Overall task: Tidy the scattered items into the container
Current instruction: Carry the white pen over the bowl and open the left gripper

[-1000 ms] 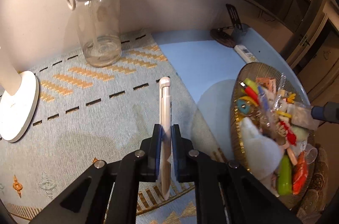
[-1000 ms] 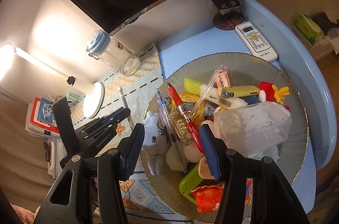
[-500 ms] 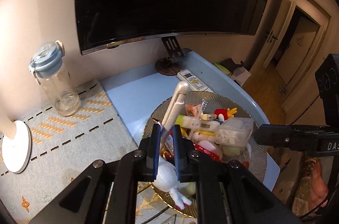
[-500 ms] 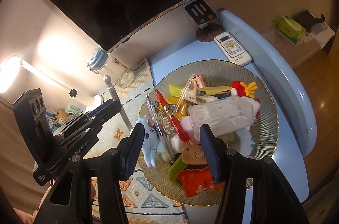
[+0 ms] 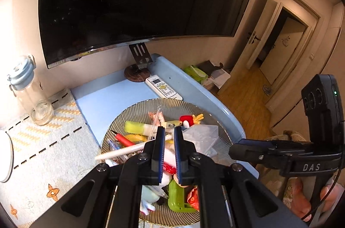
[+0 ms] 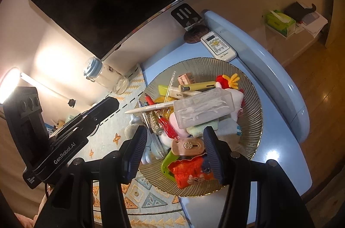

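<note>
A ribbed glass plate (image 5: 172, 105) (image 6: 250, 98) on the blue table holds several small items: pens, plush toys, a clear plastic box (image 6: 204, 111) and a red packet. A white pen (image 5: 129, 150) (image 6: 151, 108) lies across the pile, its tip sticking out over the plate's left rim. My left gripper (image 5: 169, 137) hovers above the plate, jaws slightly apart with nothing between them. My right gripper (image 6: 173, 137) is open wide and empty above the plate's near side.
A glass bottle with a blue lid (image 5: 30, 92) (image 6: 103, 76) stands on the patterned mat (image 5: 43, 141). A white remote (image 5: 162, 88) (image 6: 217, 46) and a phone stand (image 5: 138, 68) lie behind the plate. A lamp base (image 5: 4, 154) is at the left.
My left gripper carried the white pen from the mat to over the plate, then let it go; the pen now lies on the pile. My right gripper rose a little.
</note>
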The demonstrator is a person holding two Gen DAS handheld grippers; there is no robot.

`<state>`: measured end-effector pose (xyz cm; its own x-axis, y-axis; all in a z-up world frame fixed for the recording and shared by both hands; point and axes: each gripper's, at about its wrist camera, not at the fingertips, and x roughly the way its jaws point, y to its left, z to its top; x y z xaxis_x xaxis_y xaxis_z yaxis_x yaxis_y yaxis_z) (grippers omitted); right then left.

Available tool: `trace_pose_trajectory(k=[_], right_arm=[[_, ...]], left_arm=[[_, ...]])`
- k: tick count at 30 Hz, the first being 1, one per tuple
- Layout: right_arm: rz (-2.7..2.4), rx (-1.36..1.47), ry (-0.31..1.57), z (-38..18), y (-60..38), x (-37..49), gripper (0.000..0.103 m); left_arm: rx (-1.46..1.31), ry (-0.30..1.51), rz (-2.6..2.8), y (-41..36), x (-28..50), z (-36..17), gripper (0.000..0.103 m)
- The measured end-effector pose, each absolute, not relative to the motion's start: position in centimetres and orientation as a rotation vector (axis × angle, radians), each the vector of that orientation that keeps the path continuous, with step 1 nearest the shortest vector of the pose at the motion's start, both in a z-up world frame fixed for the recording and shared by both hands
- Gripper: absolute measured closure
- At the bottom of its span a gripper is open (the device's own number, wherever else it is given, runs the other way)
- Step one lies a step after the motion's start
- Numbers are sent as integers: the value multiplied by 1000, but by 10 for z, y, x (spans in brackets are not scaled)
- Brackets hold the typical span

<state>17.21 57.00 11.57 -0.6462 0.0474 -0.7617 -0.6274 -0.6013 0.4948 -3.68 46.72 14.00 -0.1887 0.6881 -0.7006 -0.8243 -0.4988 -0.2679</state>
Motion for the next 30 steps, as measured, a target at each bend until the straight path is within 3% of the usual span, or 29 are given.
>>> trace_pose_trajectory(k=[7, 15, 23, 30], right_arm=[[2229, -1046, 1144, 102, 564, 175, 48], [2223, -1082, 1156, 98, 542, 160, 48], [2248, -1136, 1150, 102, 502, 125, 48], [2307, -1189, 1122, 105, 451, 81, 48]], left_arm=[[-1049, 176, 1854, 455, -47, 126, 97], [-1143, 321, 1903, 443, -43, 109, 95], [-1179, 328, 1988, 389, -58, 110, 41], [-1209, 310, 2080, 321, -80, 113, 40]])
